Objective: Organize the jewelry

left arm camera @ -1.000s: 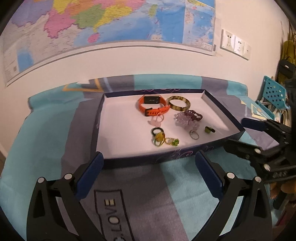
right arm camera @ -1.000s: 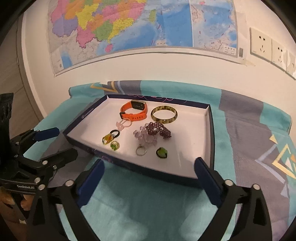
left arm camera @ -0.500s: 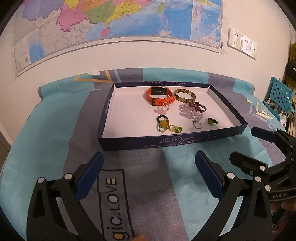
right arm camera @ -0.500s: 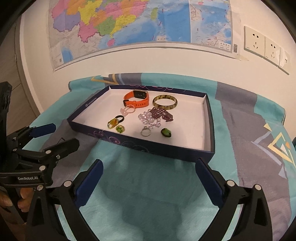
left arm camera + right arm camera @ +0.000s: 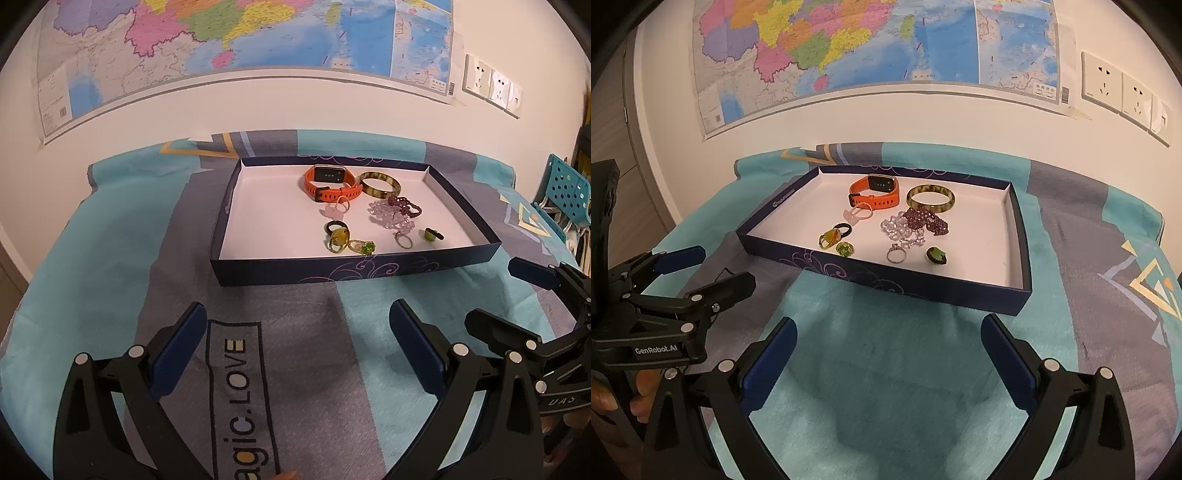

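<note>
I see a shallow navy tray (image 5: 369, 271) with white inside, jewelry loose in its far-right part; orange watch (image 5: 330, 182) at back, strap looped; mottled green bangle (image 5: 380, 184) flat just beside it; purple and clear bead bracelets (image 5: 393, 214) heaped in the middle; pink ring (image 5: 338, 208), amber and green rings (image 5: 349, 242), silver ring (image 5: 403, 240), green-stone ring (image 5: 431, 234) toward the front wall.

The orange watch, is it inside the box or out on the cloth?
Inside. The orange watch lies on the white floor of the dark blue box, near its far wall, beside the green bangle.
</note>
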Demonstrator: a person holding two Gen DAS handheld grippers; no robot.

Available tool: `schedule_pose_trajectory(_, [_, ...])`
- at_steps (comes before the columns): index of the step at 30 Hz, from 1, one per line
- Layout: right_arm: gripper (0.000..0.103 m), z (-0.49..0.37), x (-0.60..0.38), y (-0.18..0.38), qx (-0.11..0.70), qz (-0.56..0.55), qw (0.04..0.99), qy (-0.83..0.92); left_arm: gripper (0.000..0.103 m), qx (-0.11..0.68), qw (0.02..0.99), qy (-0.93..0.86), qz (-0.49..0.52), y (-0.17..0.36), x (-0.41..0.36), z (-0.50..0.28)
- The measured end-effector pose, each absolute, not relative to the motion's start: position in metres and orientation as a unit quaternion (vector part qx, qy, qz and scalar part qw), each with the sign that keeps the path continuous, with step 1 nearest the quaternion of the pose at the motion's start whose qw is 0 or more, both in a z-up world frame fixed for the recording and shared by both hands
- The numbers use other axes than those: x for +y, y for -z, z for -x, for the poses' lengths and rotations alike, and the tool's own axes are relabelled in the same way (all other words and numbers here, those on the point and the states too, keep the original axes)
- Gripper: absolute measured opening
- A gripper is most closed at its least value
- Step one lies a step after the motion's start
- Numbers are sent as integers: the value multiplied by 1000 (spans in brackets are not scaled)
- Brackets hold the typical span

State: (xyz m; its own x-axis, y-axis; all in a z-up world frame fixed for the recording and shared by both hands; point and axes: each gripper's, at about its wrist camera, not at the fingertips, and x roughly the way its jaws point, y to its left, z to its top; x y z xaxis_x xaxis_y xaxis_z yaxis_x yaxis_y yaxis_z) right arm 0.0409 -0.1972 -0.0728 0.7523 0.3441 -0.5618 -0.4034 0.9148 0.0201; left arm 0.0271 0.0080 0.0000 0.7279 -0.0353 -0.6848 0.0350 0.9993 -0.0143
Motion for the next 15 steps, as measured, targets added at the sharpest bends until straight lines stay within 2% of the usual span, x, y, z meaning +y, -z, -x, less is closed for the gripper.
schedule_pose_trajectory(15, [96, -38, -197, 73, 290, 44, 934, -202, 97, 372, 928, 15, -4, 2, 8, -26])
